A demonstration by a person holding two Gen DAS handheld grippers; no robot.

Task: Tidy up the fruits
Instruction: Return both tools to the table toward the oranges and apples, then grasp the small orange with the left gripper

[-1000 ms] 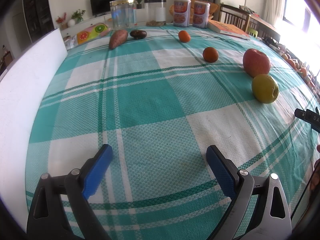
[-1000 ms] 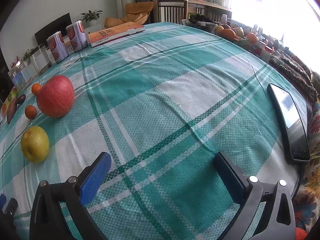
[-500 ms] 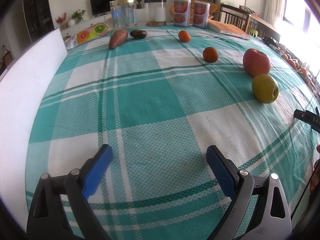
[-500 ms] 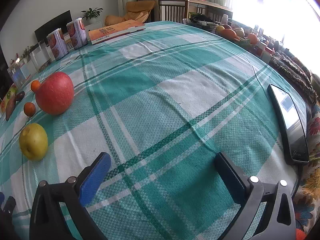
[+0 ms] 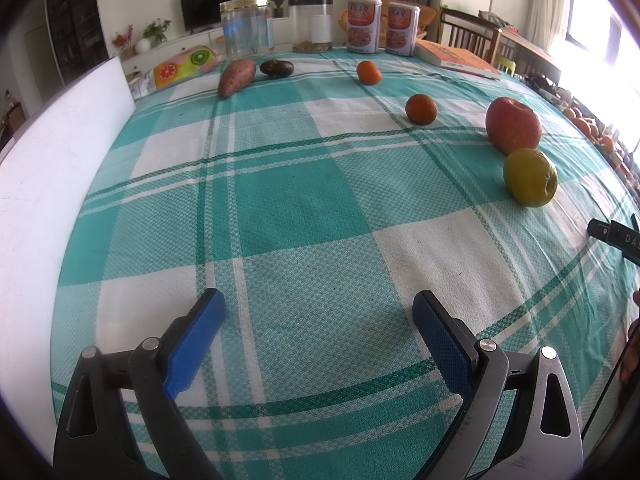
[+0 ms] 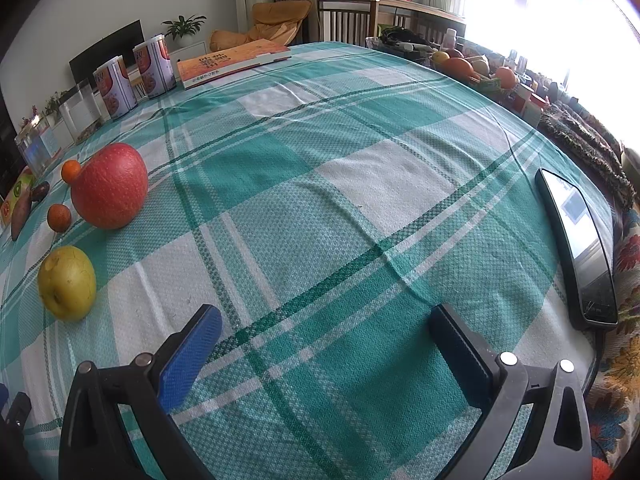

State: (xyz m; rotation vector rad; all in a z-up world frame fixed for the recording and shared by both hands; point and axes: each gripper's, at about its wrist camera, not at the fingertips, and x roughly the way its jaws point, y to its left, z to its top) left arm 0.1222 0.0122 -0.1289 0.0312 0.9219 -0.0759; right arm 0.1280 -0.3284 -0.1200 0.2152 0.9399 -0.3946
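Hardly anything has changed over the last second. The left view is the same as it was, while the right view has crept a little closer to the fruit, so the red apple and yellow apple sit slightly larger and lower in it. To my eye that means the sorting has not begun; nothing is lifted and the fruit lies where it lay.

The surface [image 5: 304, 200] is a big table under a teal and white checked cloth, with a white board [image 5: 48, 152] along its left side and a dark tablet [image 6: 580, 248] lying at its right edge. At the far end stand two printed tins [image 5: 382, 26], a clear jar [image 5: 246, 26] and an orange book [image 5: 456, 58]; behind them I can see a television, potted plants, wooden chairs and a bright window.

Of the fruit, the red apple [image 5: 513, 124] is largest, with the yellow apple [image 5: 530, 176] just beside it on the near side. A sweet potato [image 5: 237, 77] and a dark fruit [image 5: 277, 68] lie near each other at the far end. Two small oranges, the nearer orange [image 5: 421, 109] and the farther orange [image 5: 368, 72], sit apart between these groups.

The left hand-held gripper [image 5: 318, 316] hangs over bare cloth, jaws wide and holding nothing. The right hand-held gripper [image 6: 326, 326] is likewise spread wide and empty, the yellow apple off to its left.
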